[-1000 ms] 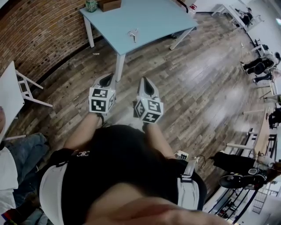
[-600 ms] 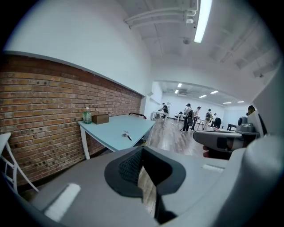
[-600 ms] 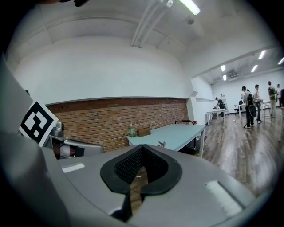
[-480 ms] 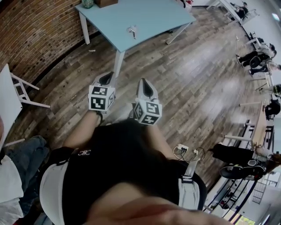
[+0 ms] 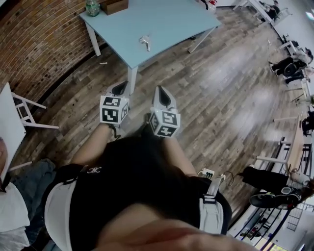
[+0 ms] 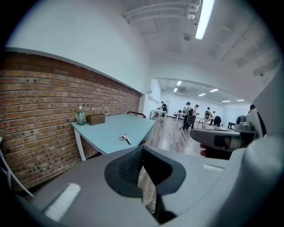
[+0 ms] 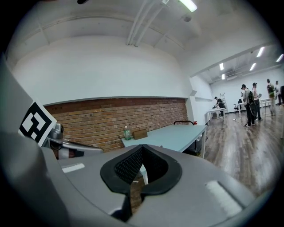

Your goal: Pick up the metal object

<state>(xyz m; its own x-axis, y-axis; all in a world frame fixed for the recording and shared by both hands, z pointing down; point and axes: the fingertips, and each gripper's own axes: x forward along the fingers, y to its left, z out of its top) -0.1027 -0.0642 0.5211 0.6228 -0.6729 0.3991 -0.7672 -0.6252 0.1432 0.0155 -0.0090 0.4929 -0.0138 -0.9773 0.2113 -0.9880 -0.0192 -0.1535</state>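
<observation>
The metal object (image 5: 144, 42), small and silvery, lies on the light blue table (image 5: 167, 22) ahead of me; the left gripper view also shows the metal object (image 6: 124, 138) on the table (image 6: 106, 133). My left gripper (image 5: 119, 88) and right gripper (image 5: 161, 91) are held side by side over the wooden floor, well short of the table. Both are shut with nothing between the jaws. From its own camera the left gripper (image 6: 142, 150) points at the table, while the right gripper (image 7: 141, 150) points at the table's end and the brick wall.
A green bottle (image 5: 92, 7) and a brown box (image 5: 114, 6) stand at the table's far corner. A brick wall (image 5: 39, 34) runs along the left, with a white chair (image 5: 27, 105) beside it. Seated people (image 5: 289, 68) and furniture line the right side.
The head view has swayed a little, so the table sits slightly lower in the frame. Both grippers keep their places side by side and stay shut.
</observation>
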